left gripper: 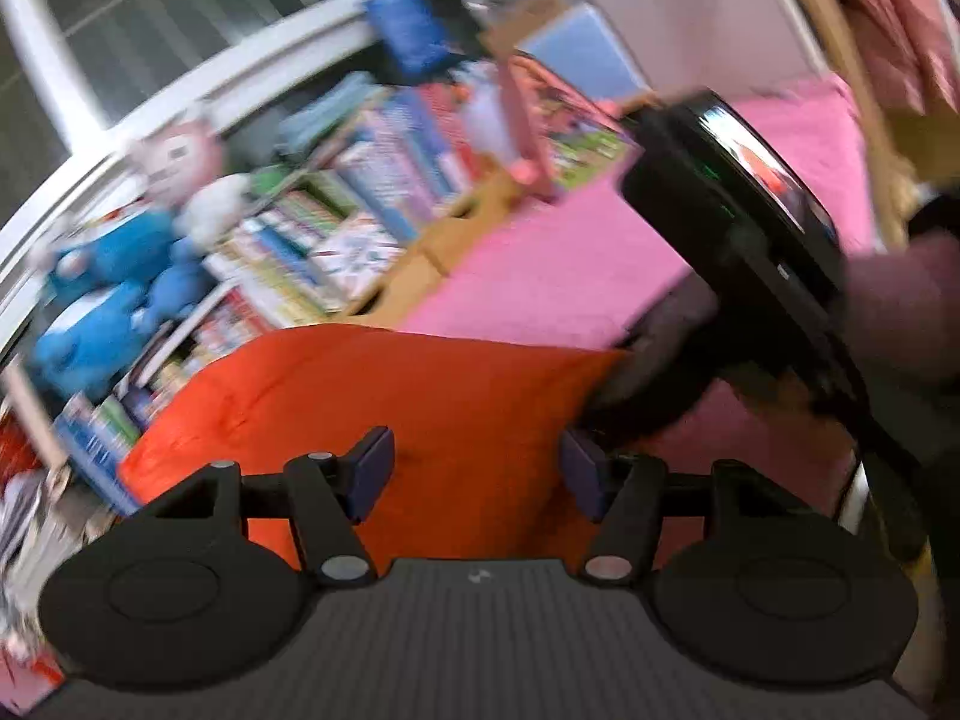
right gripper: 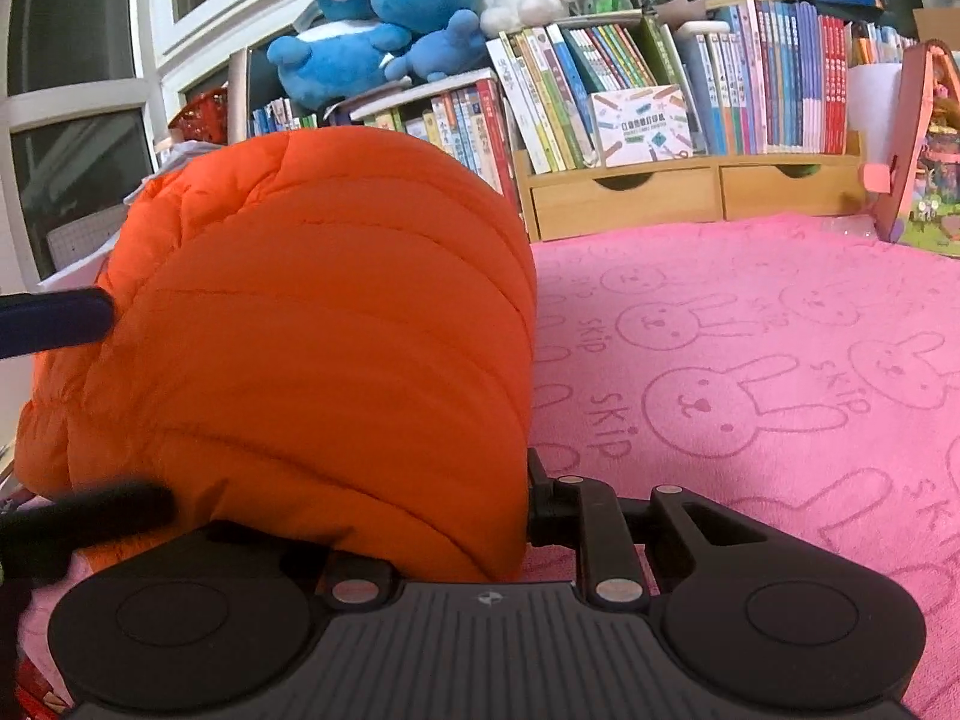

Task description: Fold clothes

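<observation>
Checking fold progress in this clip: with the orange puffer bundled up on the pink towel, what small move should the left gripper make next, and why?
Probably close the left gripper on the orange puffer jacket's free side. Its jaws stand open with nothing pinched, fabric just ahead. The right gripper looks clamped on the near edge, fabric bulging over its fingers, so the bundle on the pink towel is held on one side only.

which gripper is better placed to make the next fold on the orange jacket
Probably the left gripper: its jaws stand open over the orange jacket, free to take an edge. The right gripper is already closed on the jacket's bunched near end.
</observation>
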Action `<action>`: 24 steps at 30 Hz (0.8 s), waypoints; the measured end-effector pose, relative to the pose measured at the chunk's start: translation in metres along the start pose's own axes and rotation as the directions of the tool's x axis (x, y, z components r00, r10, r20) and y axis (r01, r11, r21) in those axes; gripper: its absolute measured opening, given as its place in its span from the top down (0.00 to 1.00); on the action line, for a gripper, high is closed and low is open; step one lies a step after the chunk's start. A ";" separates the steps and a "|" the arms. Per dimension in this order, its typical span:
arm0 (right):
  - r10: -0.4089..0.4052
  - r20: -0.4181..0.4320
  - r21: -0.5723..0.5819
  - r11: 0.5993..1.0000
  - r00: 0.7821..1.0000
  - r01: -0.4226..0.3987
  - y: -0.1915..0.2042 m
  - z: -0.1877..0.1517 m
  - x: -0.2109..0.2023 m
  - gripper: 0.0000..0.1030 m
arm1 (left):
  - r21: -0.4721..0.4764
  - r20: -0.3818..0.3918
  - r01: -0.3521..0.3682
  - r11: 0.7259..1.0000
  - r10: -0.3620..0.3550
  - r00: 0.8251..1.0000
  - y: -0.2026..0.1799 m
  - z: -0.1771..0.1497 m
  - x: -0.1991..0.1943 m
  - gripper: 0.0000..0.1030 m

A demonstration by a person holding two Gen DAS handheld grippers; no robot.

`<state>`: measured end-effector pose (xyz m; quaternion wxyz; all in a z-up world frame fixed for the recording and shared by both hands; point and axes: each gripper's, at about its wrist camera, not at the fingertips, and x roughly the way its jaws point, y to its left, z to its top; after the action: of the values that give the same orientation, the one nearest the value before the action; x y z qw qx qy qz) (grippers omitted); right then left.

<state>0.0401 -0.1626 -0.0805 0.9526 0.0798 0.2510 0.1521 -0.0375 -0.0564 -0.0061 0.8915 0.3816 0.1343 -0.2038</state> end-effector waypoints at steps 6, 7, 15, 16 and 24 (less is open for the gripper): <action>0.012 0.006 0.013 1.000 1.000 -0.012 -0.002 -0.002 0.001 0.78 | 0.228 -0.052 -0.134 0.964 0.149 0.987 -0.013 -0.008 0.035 0.41; 0.009 0.008 0.008 1.000 1.000 -0.009 -0.001 -0.003 0.001 0.78 | 0.249 -0.061 -0.128 0.960 0.147 0.987 -0.018 -0.010 0.039 0.44; -0.056 0.013 0.047 0.997 0.998 0.055 -0.002 -0.007 0.001 0.76 | 0.273 -0.171 -0.108 0.956 0.159 0.972 -0.030 -0.030 0.049 0.66; -0.064 0.016 0.048 0.997 0.998 0.064 -0.001 -0.008 0.001 0.76 | 0.260 -0.188 -0.108 0.959 0.160 0.969 -0.029 -0.033 0.048 0.68; -0.074 0.016 0.059 0.996 0.997 0.073 -0.002 -0.010 0.002 0.72 | 0.178 -0.264 -0.124 0.976 0.168 0.950 -0.030 -0.053 0.031 0.73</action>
<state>0.0368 -0.1632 -0.0907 0.9571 0.0996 0.2497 0.1087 -0.0287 -0.0442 -0.0728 0.8433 0.4851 0.2123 -0.0916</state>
